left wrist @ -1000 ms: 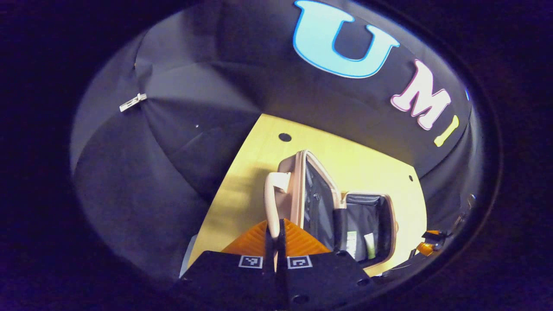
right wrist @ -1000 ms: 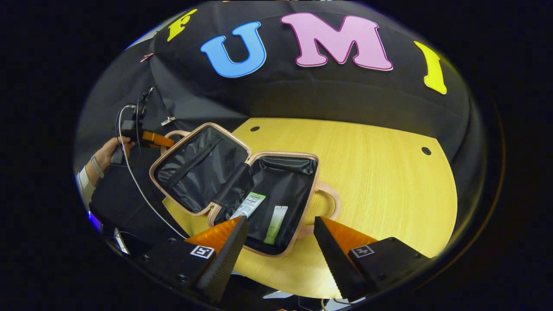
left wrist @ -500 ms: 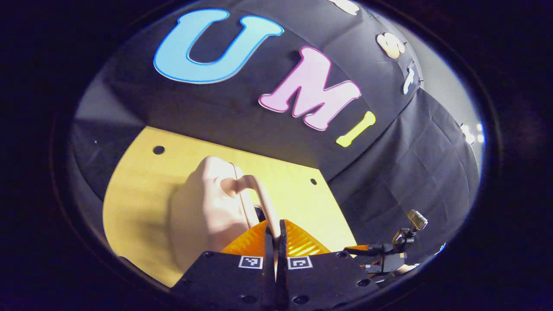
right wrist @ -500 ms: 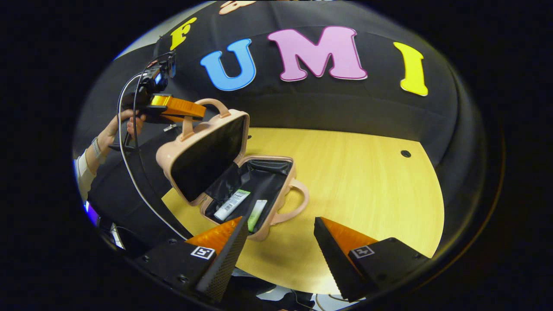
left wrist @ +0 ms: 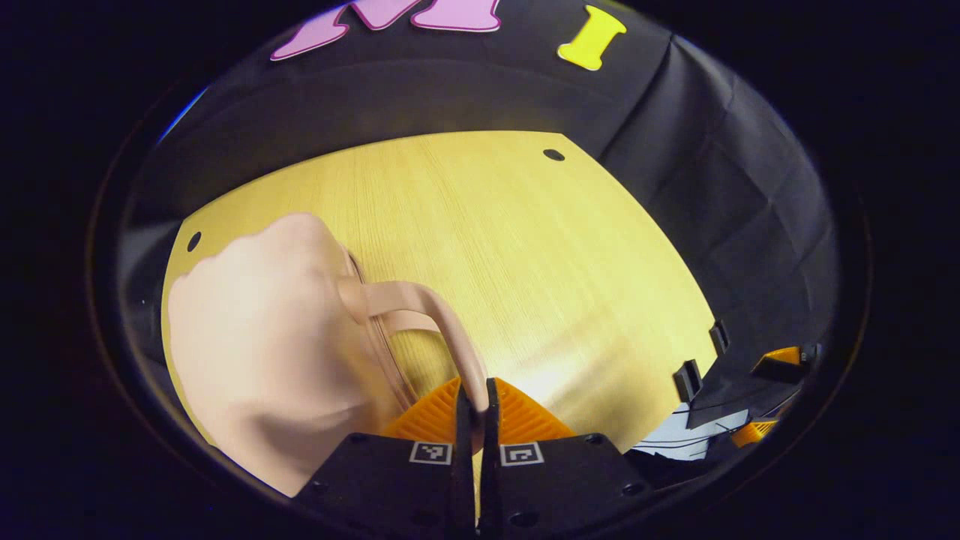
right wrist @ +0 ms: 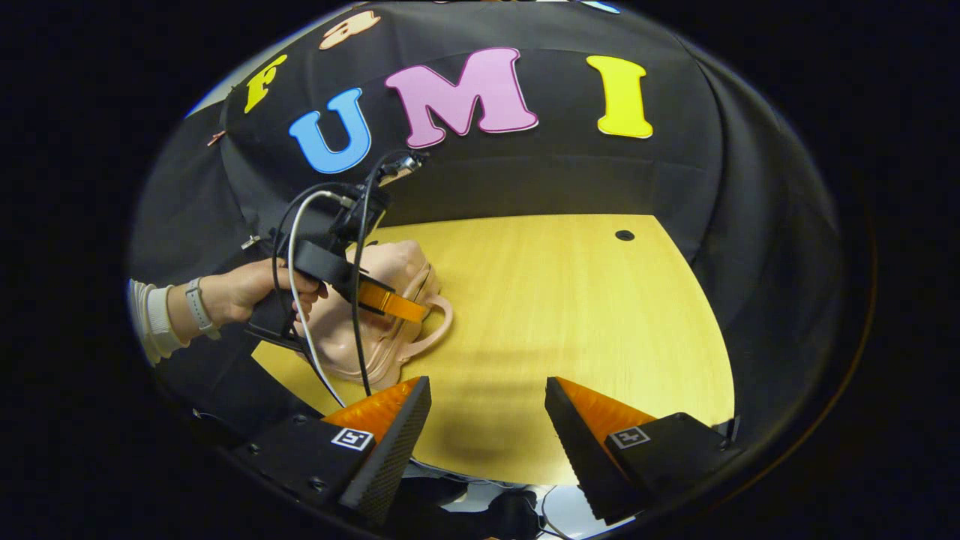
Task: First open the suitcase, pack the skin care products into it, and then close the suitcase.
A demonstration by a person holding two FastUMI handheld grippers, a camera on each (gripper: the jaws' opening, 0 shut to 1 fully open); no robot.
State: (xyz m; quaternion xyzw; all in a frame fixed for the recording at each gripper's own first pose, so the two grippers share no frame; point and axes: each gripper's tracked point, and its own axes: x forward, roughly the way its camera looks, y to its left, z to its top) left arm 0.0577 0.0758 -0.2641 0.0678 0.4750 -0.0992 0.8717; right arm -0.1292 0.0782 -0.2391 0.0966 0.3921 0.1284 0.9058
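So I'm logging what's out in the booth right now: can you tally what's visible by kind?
Suitcases: 1, the pink suitcase, lid down on the table, its handle pinched by the left gripper.
Grippers: 2, the left one and the right gripper, fingers apart over bare table.
Tables: 1.
Hands: 1, the hand holding the left gripper.
Total: 5.

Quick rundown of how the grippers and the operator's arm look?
Both grippers have orange ribbed fingers on black bodies with square black-and-white tags: left gripper, right gripper. Black and white cables loop off the left one. The hand shows a white sleeve and pale wristband.
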